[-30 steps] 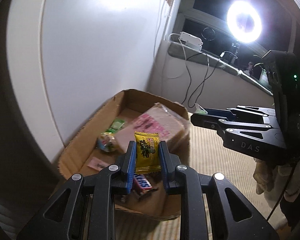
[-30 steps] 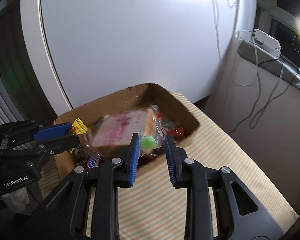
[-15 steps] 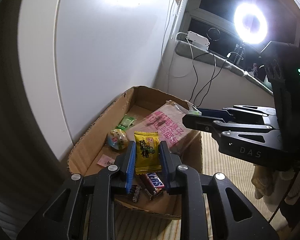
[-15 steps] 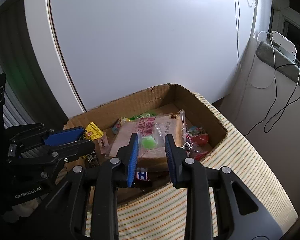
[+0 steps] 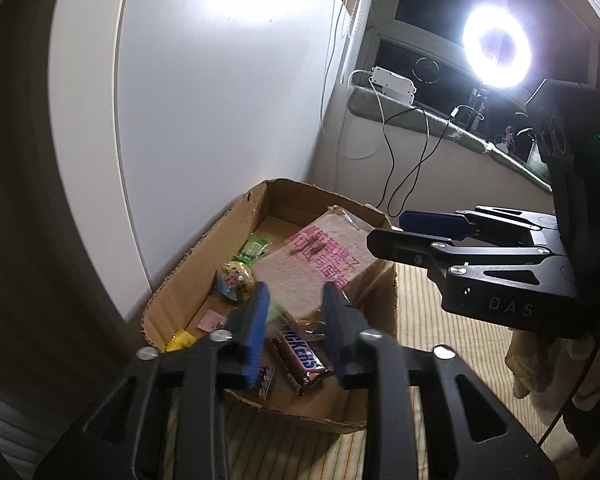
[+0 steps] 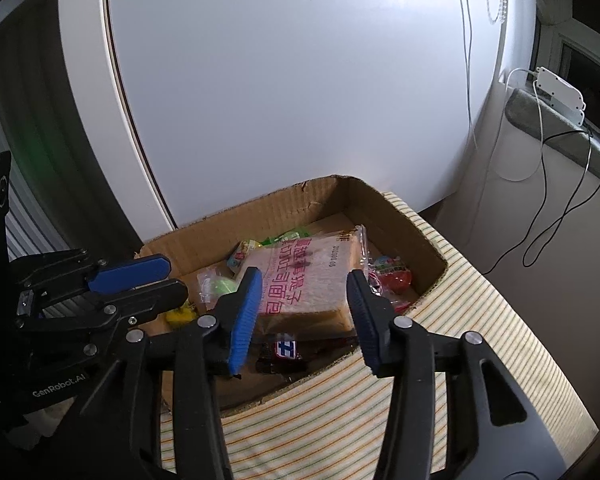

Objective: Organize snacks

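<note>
A cardboard box (image 5: 204,264) (image 6: 400,216) sits on a striped cloth and holds snacks. In it lie a bagged bread loaf with pink print (image 5: 320,264) (image 6: 304,280), a Snickers bar (image 5: 302,360) (image 6: 286,350), a yellow packet (image 5: 180,340) (image 6: 180,314), a green candy in clear wrap (image 6: 220,285), a round snack (image 5: 236,280) and a red snack (image 6: 392,276). My left gripper (image 5: 294,324) is open and empty over the box's near end; it also shows at the left of the right wrist view (image 6: 140,280). My right gripper (image 6: 304,312) is open and empty over the loaf.
A large white rounded panel (image 6: 300,80) stands right behind the box. A window ledge with a white power adapter (image 5: 394,86) and hanging cables (image 5: 412,152) is to the right. A bright ring light (image 5: 496,46) shines there. The striped cloth (image 6: 380,400) extends in front of the box.
My left gripper opened and the yellow packet dropped into the box. My right gripper opened and the green candy dropped into the box. Both grippers moved closer over the box.
</note>
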The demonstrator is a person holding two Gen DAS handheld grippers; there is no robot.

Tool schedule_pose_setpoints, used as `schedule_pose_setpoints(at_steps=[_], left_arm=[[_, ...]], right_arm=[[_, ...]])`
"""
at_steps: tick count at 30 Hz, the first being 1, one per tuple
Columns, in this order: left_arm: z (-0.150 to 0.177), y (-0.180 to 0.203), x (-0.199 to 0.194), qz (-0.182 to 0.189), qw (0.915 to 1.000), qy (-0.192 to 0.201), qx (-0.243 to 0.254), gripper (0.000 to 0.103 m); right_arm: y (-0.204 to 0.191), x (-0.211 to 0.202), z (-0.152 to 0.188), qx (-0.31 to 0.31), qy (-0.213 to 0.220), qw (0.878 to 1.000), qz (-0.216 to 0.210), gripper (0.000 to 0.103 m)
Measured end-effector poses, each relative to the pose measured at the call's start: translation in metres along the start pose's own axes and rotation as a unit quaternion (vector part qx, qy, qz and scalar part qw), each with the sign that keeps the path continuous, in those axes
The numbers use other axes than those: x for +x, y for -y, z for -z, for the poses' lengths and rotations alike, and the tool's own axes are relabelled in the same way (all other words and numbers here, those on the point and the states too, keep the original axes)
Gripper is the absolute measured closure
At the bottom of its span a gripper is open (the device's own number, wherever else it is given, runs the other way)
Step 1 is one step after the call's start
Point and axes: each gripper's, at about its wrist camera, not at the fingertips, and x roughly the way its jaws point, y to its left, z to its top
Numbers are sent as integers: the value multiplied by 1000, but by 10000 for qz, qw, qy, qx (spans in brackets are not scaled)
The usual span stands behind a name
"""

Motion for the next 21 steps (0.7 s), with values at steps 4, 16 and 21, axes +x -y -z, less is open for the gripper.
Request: schedule_pose_setpoints(at_steps=[4, 16, 21], left_arm=[[2, 6, -7, -27, 10000, 59, 65, 73], [11, 19, -30, -133, 9996, 162, 163, 42], [17, 27, -41, -250, 9991, 233, 260, 34]], right_arm=[[-1, -9, 2, 0, 60, 9999, 83, 43], [0, -45, 24, 229, 285, 9985, 397, 22], [0, -63, 37, 372, 402, 9971, 524, 17]])
